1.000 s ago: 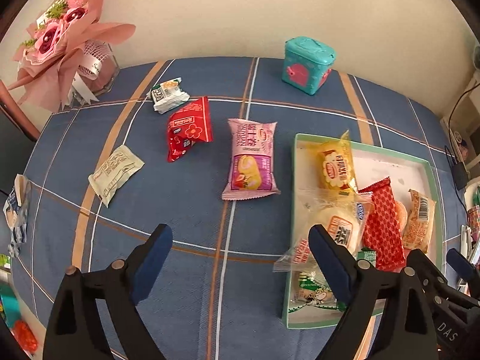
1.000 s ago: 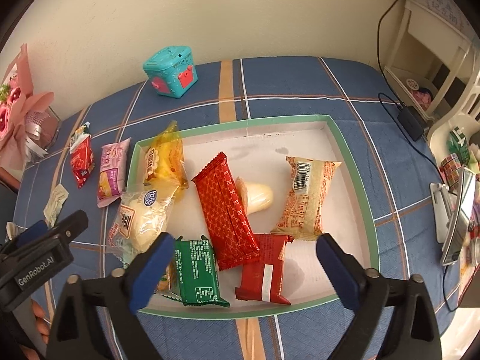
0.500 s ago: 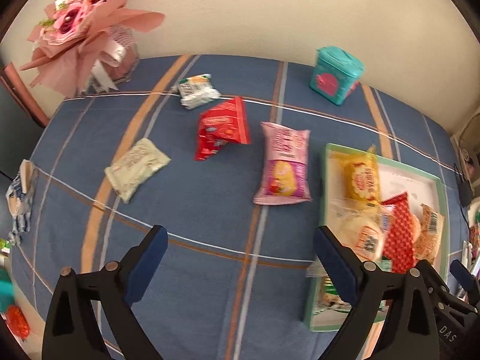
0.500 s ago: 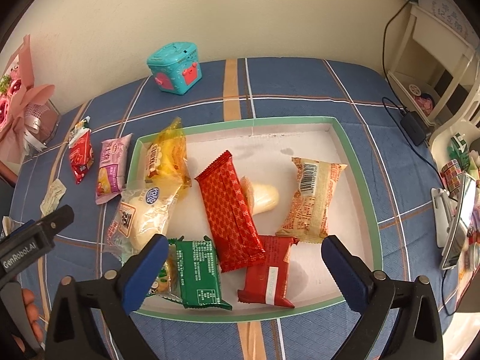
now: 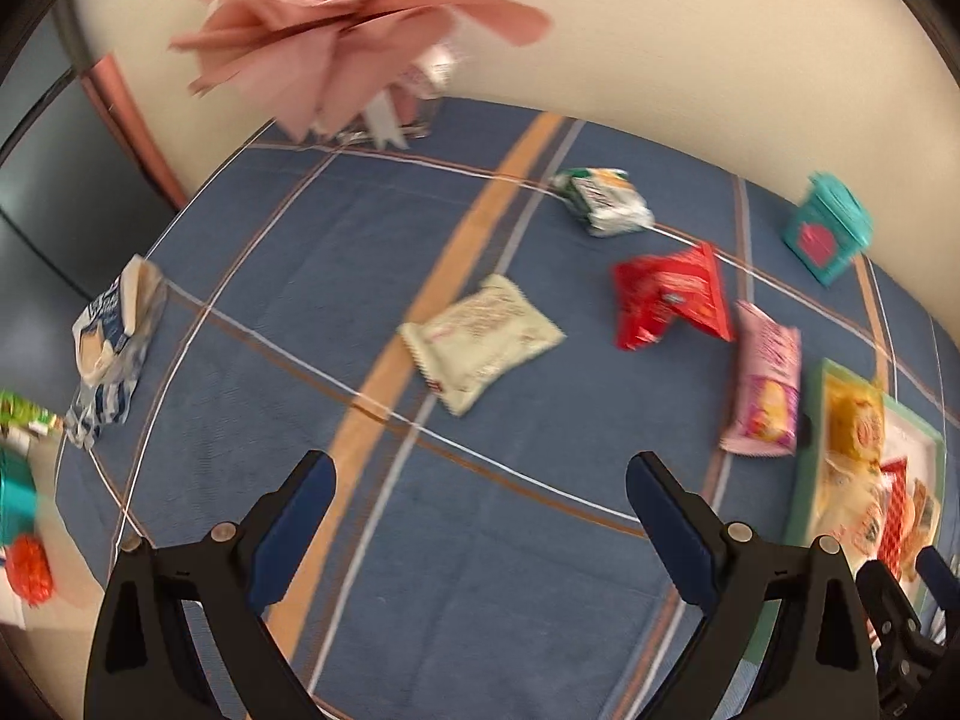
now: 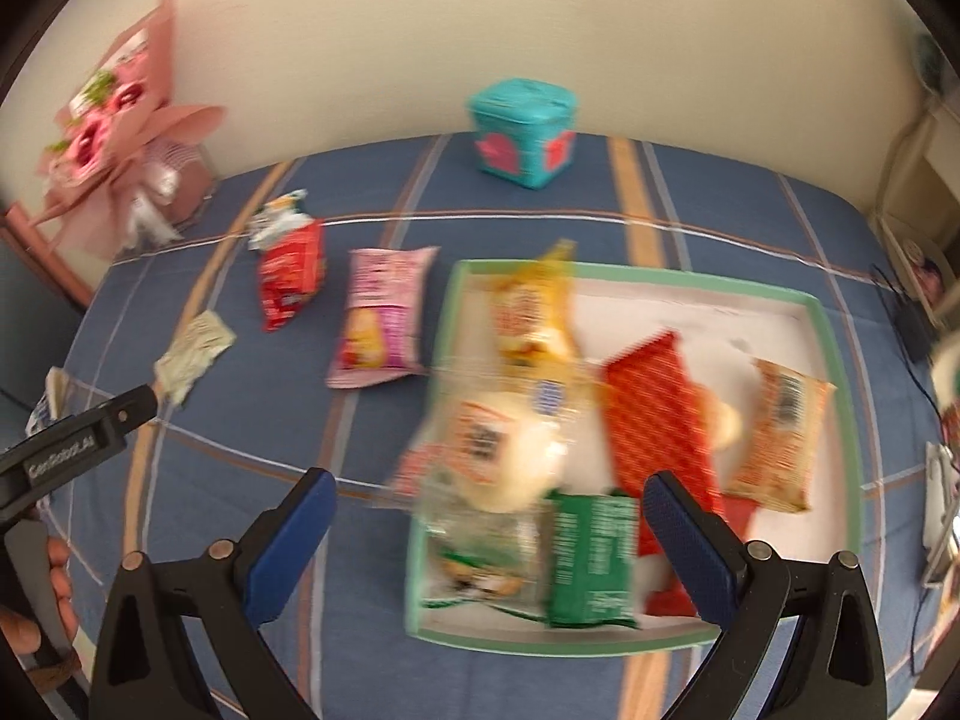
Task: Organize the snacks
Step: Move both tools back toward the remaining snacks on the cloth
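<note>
Five packets lie loose on the surface (image 5: 540, 570); nearest, the pale packet (image 5: 482, 350) sits ahead of my spread, empty left gripper (image 5: 480, 516). Right gripper (image 6: 487, 531) hangs spread over the tray (image 6: 837, 420), carrying nothing.

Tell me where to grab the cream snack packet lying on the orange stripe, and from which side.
Judging by its pose, come from above with the open left gripper. The cream packet lies flat and diagonal, apart from the red packet. Turn the fingers across its narrower width and pinch the puffy middle; the crimped ends look too thin.
</note>
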`<state>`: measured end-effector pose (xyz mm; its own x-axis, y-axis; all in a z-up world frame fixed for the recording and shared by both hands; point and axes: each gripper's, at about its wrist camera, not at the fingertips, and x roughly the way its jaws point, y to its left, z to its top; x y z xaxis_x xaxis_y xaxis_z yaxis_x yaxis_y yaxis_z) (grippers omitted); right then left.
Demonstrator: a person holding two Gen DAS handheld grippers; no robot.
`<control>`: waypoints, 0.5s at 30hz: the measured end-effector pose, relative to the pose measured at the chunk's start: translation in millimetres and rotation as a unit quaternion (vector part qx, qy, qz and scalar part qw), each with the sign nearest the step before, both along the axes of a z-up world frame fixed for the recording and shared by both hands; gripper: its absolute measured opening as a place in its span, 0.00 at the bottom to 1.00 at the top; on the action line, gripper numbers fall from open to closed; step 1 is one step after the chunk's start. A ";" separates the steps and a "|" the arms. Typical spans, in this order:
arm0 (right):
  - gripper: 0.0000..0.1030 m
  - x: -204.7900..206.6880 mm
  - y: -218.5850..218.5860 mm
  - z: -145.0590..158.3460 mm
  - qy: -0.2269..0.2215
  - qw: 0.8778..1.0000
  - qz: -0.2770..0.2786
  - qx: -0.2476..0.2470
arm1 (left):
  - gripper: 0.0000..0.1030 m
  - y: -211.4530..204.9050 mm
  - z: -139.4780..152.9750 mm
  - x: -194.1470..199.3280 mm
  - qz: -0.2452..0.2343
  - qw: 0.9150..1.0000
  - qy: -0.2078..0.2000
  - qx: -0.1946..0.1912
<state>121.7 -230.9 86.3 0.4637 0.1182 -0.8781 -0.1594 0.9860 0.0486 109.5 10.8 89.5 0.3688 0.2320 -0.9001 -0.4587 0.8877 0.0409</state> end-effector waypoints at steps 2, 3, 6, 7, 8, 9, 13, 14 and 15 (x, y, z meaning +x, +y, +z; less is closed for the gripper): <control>1.00 2.5 11.1 2.0 -0.005 1.000 0.007 0.005 | 0.95 11.4 -1.6 1.1 0.009 1.000 -0.003 -0.006; 1.00 4.1 16.3 3.7 -0.010 1.000 0.011 0.007 | 0.95 15.6 -2.2 2.7 0.011 1.000 -0.005 -0.009; 1.00 11.6 28.6 9.7 -0.029 0.999 0.014 0.013 | 0.95 26.4 -4.1 10.6 0.016 1.000 -0.014 -0.023; 1.00 15.1 32.3 11.4 -0.034 0.999 0.015 0.015 | 0.95 30.2 -4.7 13.6 0.017 0.999 -0.017 -0.028; 1.00 19.0 35.1 12.0 -0.037 0.999 0.016 0.017 | 0.95 34.1 -5.5 17.7 0.019 0.999 -0.022 -0.033; 1.00 22.9 38.2 12.0 -0.039 0.999 0.017 0.020 | 0.95 36.9 -6.0 21.2 0.018 0.999 -0.026 -0.035; 0.99 42.1 47.6 5.8 -0.039 0.999 0.018 0.016 | 0.95 50.0 -16.0 34.4 0.033 0.998 -0.032 -0.037; 0.99 46.8 49.4 3.8 -0.040 0.999 0.018 0.016 | 0.95 52.3 -19.2 36.6 0.035 0.998 -0.031 -0.041; 0.99 52.0 51.3 0.6 -0.041 0.999 0.016 0.016 | 0.95 55.4 -23.9 40.3 0.036 0.998 -0.030 -0.046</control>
